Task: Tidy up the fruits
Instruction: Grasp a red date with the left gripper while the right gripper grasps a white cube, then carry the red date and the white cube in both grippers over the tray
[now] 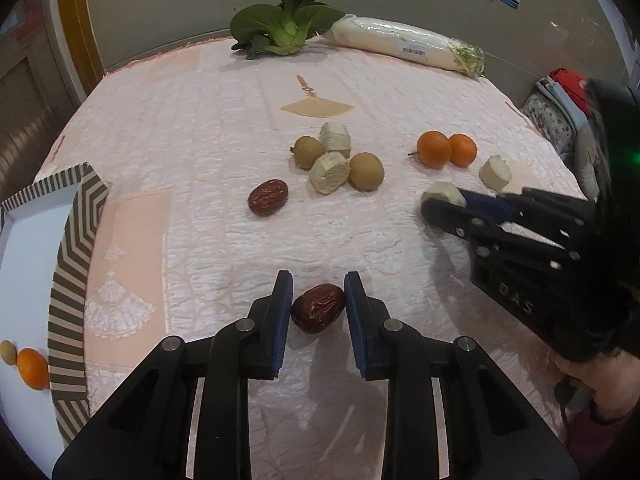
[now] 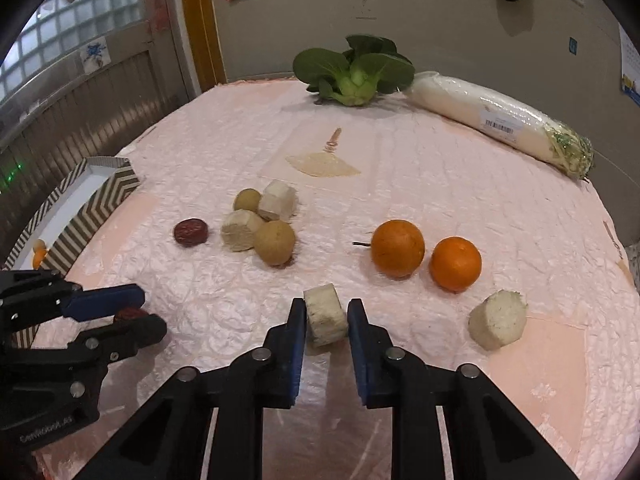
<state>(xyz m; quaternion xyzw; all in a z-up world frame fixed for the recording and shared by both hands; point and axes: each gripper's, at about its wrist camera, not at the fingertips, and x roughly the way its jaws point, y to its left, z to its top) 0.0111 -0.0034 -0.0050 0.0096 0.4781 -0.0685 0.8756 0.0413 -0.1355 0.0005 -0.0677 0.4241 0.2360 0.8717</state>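
My left gripper [image 1: 318, 280] is shut on a wrinkled red date [image 1: 318, 308] near the front of the pink tablecloth [image 1: 200, 128]. From the right wrist view, that left gripper [image 2: 149, 312] shows at the left with the date [image 2: 130, 314] between its fingers. My right gripper [image 2: 326, 305] is shut on a pale cut chunk [image 2: 325, 316], its pads against both sides. A striped box [image 1: 68, 264] at the left edge holds a small orange [image 1: 32, 368] and a longan [image 1: 8, 352].
Loose on the cloth are a second date [image 2: 191, 233], two longans [image 2: 275, 242] among pale chunks [image 2: 240, 236], two oranges [image 2: 397, 248] and another chunk [image 2: 498, 319]. Bok choy [image 2: 356, 70] and a wrapped white radish [image 2: 496, 118] lie at the far edge.
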